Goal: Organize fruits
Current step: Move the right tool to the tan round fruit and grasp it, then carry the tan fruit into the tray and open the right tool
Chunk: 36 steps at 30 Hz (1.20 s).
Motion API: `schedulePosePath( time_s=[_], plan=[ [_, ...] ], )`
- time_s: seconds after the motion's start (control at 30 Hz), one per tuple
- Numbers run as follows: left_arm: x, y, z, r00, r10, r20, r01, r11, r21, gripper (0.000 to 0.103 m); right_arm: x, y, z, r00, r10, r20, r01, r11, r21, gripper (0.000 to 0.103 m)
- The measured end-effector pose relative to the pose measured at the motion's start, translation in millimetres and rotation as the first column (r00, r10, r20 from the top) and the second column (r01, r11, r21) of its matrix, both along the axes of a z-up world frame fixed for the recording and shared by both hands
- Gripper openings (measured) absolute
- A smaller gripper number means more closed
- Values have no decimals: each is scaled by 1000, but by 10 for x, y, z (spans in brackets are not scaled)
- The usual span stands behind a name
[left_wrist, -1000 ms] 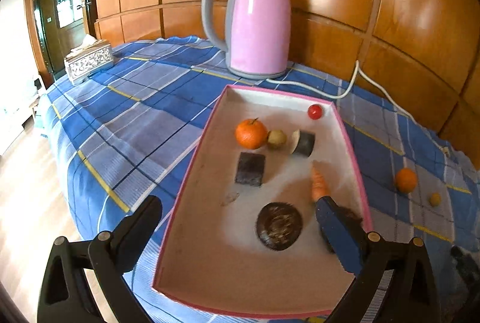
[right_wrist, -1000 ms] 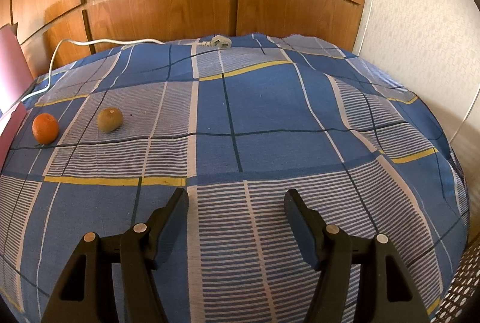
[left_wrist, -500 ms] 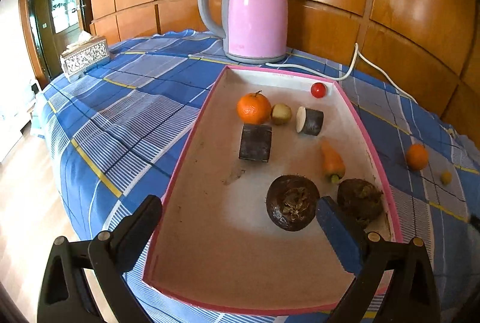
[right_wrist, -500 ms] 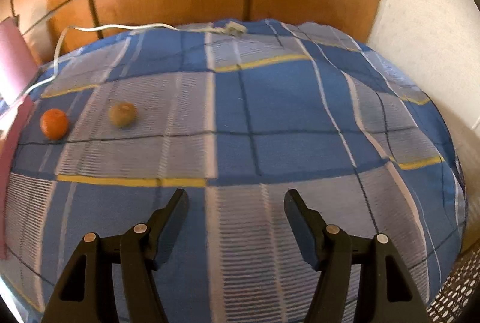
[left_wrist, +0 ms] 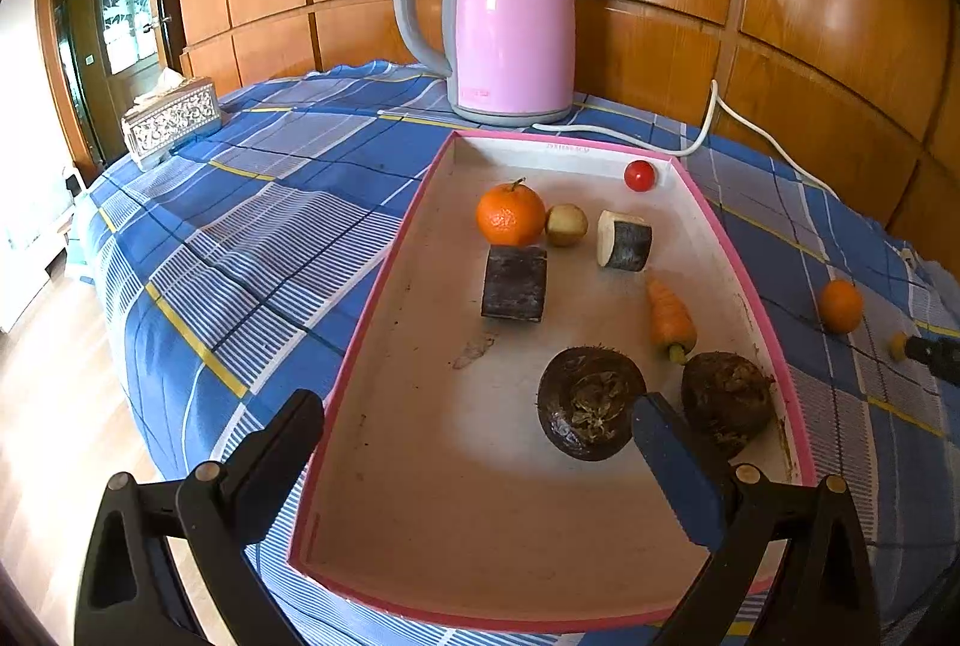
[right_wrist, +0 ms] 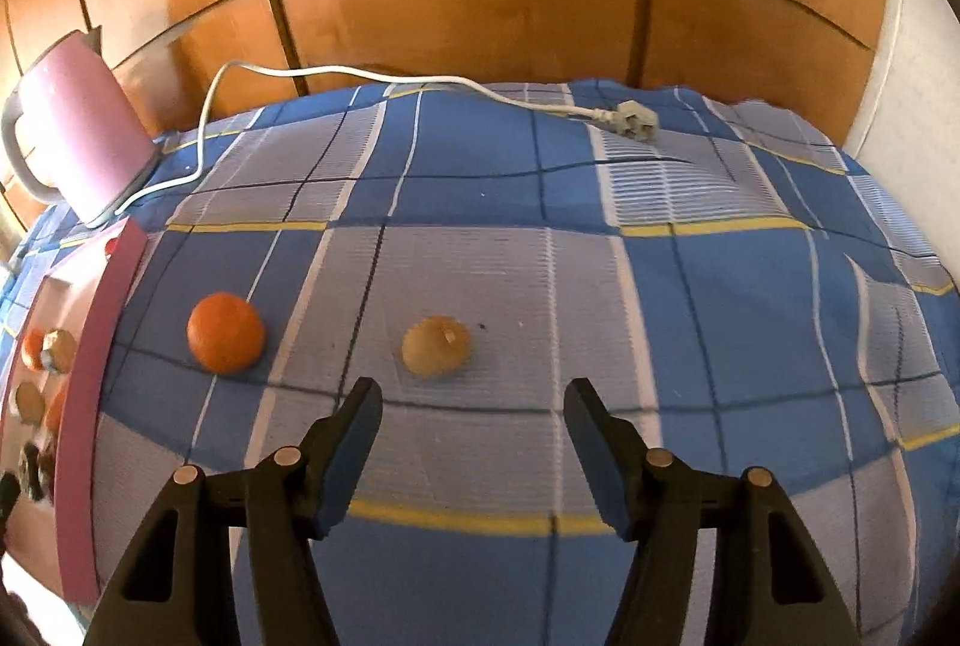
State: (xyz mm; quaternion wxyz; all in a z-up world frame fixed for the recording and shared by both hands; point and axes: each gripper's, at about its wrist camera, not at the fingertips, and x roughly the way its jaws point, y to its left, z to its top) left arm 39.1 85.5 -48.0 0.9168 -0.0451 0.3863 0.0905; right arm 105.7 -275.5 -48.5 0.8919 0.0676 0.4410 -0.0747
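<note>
The right gripper (right_wrist: 471,406), jaws just narrowing, empty, is hovering below a yellowish fruit (right_wrist: 436,346) at frame centre. The left gripper (left_wrist: 480,433) is gaping empty over the tray (left_wrist: 384,286).

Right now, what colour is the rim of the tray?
Pink, on the shallow rectangular tray's rim; it shows best in the left wrist view.

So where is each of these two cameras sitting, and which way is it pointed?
Left wrist: on the left gripper, looking down along its open fingers at the tray, kettle beyond.
Right wrist: on the right gripper, looking down along its fingers, open and just closing a little with nothing between them, at a yellowish fruit and orange on the cloth.
Shared: the orange, kettle, tray.
</note>
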Motion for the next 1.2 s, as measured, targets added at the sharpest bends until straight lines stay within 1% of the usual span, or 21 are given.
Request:
schedulePosePath(
  time_s=[0.13,0.17,0.2,0.27,0.33,0.37,0.47,0.63,0.77,0.93,1.03,1.13,1.2],
  plan=[
    [7,-21,-13,1000,-1,-4,1,1000,21,103,199,0,-76,1000,-9,-27,9,1000,15,56],
    [9,-24,-17,1000,0,-5,0,1000,24,103,242,6,-103,999,-10,-37,10,1000,14,50],
    [12,-24,-18,1000,0,-5,0,1000,26,103,291,14,-139,999,-8,-51,9,1000,15,42],
    [12,-23,-19,1000,1,-5,-1,1000,26,103,352,29,-193,997,4,-74,-3,1000,13,30],
    [14,-21,-21,1000,2,-4,-2,1000,20,103,349,71,-195,997,16,-73,-18,999,-31,30],
    [18,-22,-22,1000,4,-4,-4,1000,19,103,348,80,-189,997,18,-76,-21,999,-35,30],
    [20,-23,-21,1000,9,-5,-9,1000,20,103,292,111,-133,997,40,-68,-41,999,-9,29],
    [25,-24,-22,1000,4,-14,-4,1000,26,103,177,375,-28,989,140,-44,-140,990,-13,29],
    [22,-24,-22,1000,0,-19,1,1000,26,103,89,653,39,973,227,-29,-227,974,8,29],
    [17,-6,-10,1000,-2,-24,2,1000,10,103,33,1026,160,941,338,-2,-338,941,24,29],
    [7,6,4,1000,-3,-25,3,1000,-5,103,26,1271,245,915,403,16,-403,914,40,29],
    [5,15,13,1000,-4,-27,4,1000,-17,103,43,1566,321,879,476,32,-477,877,51,29],
    [3,23,19,1000,-3,-28,3,1000,-27,103,53,1715,355,860,508,36,-510,859,55,29]
  ],
)
